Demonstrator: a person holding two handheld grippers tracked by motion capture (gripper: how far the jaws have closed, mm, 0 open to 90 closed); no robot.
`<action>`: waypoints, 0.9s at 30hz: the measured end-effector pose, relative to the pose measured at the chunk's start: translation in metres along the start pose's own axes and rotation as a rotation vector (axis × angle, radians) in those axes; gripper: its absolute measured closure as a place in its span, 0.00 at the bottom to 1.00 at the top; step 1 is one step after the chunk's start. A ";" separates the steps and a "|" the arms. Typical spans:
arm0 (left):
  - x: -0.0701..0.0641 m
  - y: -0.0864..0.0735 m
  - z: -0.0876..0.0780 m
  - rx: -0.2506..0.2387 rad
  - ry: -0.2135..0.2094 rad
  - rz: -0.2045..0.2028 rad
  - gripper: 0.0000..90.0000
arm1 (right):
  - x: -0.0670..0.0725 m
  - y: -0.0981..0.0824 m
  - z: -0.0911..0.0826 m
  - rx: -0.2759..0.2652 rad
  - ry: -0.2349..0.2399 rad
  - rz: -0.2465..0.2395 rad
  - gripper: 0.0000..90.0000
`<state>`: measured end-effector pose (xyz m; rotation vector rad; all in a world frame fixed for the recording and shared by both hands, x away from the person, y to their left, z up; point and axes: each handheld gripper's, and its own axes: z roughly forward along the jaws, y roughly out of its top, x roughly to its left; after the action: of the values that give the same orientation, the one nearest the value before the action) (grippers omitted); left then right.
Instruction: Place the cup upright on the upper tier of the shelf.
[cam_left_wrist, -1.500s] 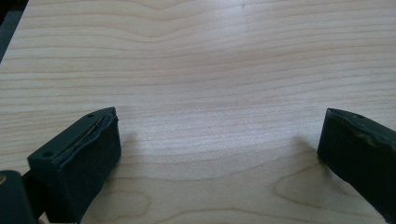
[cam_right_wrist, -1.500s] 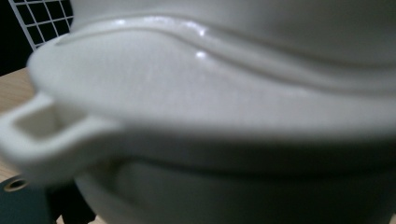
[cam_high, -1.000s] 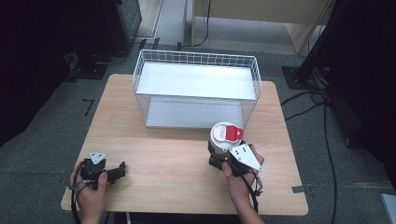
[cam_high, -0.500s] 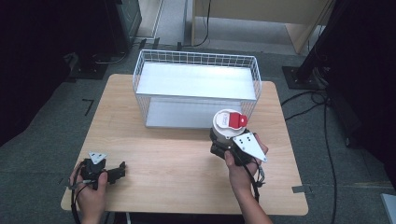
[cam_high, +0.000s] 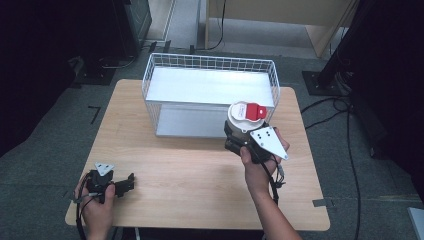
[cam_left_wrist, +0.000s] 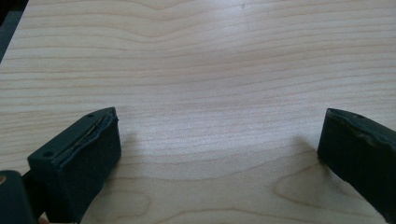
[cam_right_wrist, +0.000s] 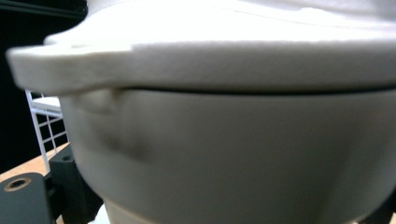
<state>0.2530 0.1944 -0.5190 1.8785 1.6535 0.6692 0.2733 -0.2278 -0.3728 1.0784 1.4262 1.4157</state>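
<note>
A white round container (cam_high: 246, 118) with a red flap on its lid is held up in the air by my right gripper (cam_high: 239, 136), just in front of the right end of the white wire basket (cam_high: 150, 75). In the right gripper view the container's pale body (cam_right_wrist: 233, 158) sits close between the black jaws, which are shut on it. My left gripper (cam_high: 131, 181) rests low at the table's front left corner. Its jaws stand wide apart over bare wood, with one fingertip (cam_left_wrist: 77, 158) at the left and nothing between them.
The wire basket stands at the back middle of the wooden table (cam_high: 190, 185) and has a white floor. Dark floor, cables (cam_high: 350, 150) and stands surround the table. A wooden cabinet (cam_high: 280, 15) is behind it.
My right gripper has lifted the white container and carried it up and toward the basket's right end. The left gripper has stayed where it was.
</note>
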 end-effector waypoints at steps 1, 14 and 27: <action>0.000 0.000 0.000 0.000 0.000 0.000 0.00 | 0.001 0.005 0.003 -0.007 -0.002 -0.010 0.08; -0.001 0.000 0.000 -0.002 -0.006 0.001 0.00 | 0.010 0.035 0.030 -0.049 -0.010 -0.025 0.08; -0.001 0.000 0.000 -0.003 -0.006 0.002 0.00 | 0.009 0.051 0.059 -0.056 -0.029 -0.019 0.08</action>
<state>0.2530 0.1938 -0.5192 1.8782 1.6463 0.6651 0.3286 -0.2028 -0.3225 1.0438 1.3653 1.4129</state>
